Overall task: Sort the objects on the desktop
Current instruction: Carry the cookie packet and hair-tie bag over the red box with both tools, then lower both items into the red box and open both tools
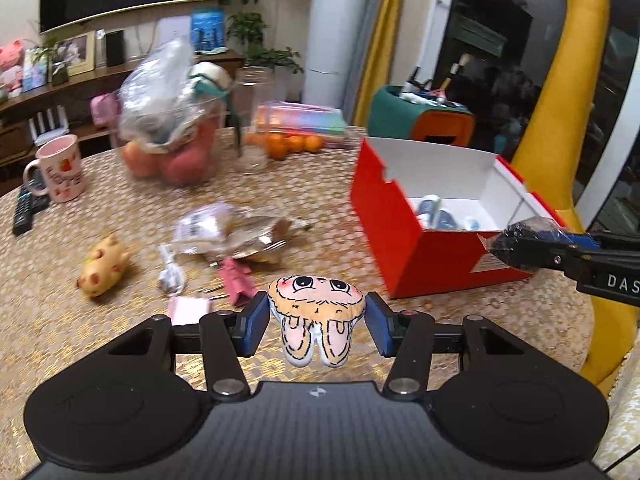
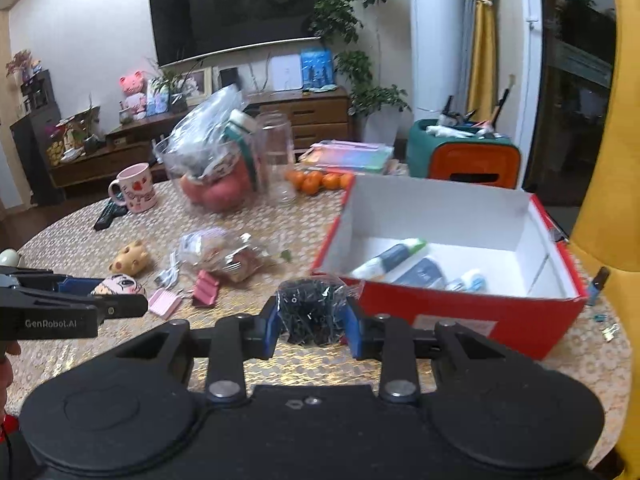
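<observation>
Bunny plush (image 1: 316, 312) between left tool (image 1: 316, 322) pads, near red box (image 1: 404, 240) edge.

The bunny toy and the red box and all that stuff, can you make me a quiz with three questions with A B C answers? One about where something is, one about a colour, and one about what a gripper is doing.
1. Where are the tubes?
A. Inside the red box
B. Under the mug
C. On the TV

2. What colour is the mug?
A. Green
B. Pink
C. Black

3. What is the left gripper doing?
A. Hanging open with nothing in it
B. Squeezing an orange
C. Holding the bunny toy

Answers:
A, the tubes lie on the white floor of the red box.
B, the mug is pink with red hearts.
C, the left gripper has its blue pads on either side of the bunny toy, while the right gripper holds a bag of black screws.
</observation>
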A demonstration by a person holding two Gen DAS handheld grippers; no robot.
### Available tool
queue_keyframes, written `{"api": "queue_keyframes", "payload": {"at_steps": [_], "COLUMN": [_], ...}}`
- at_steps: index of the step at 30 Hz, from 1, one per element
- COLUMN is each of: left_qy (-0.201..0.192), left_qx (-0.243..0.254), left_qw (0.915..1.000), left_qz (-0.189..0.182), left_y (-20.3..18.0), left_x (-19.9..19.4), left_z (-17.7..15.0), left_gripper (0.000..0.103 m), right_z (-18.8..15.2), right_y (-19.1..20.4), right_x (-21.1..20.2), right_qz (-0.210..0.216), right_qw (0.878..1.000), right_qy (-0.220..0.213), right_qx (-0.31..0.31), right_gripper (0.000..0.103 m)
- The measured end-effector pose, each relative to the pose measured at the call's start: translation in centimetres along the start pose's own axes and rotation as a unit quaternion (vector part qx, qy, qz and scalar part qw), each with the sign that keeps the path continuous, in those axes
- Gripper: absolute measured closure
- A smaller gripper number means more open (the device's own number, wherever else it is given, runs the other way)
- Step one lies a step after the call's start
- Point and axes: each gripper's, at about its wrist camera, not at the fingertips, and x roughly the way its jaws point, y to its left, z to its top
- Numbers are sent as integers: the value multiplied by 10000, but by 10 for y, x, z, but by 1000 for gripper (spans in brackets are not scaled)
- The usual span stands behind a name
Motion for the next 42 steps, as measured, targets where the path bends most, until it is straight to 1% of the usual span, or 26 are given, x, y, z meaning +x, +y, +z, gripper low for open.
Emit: {"api": "queue_keyframes", "payload": {"at_steps": [11, 21, 25, 31, 34, 36, 38, 42], "left_qy": [-74, -36, -13, 34, 53, 20, 114, 317], "left_qx": [448, 883, 1160, 1400, 1483, 1607, 1621, 1531], "left_qw": [9984, 9946, 9914, 9877, 9866, 9852, 9852, 9860], "left_qz": [-324, -538, -614, -701, -674, -592, -537, -582], "left_y": [-58, -105, -127, -151, -158, -161, -162, -161], "left_x": [23, 53, 69, 93, 108, 118, 131, 156], "left_z": [27, 55, 66, 77, 83, 85, 88, 94], "left_gripper": [52, 52, 52, 52, 52, 52, 52, 52], "right_z": [9, 16, 19, 26, 32, 35, 36, 37], "right_y": [-54, -98, -115, -131, -137, -141, -146, -156], "right_x": [-9, -3, 4, 22, 33, 40, 49, 69], "right_qz": [-379, -650, -713, -790, -823, -843, -859, -884], "right_qw": [9988, 9965, 9957, 9952, 9954, 9953, 9950, 9943], "right_qy": [-180, -212, -152, -17, 35, 72, 117, 222], "right_qx": [253, 481, 567, 568, 495, 475, 497, 561], "right_gripper": [71, 71, 71, 71, 71, 71, 71, 71]}}
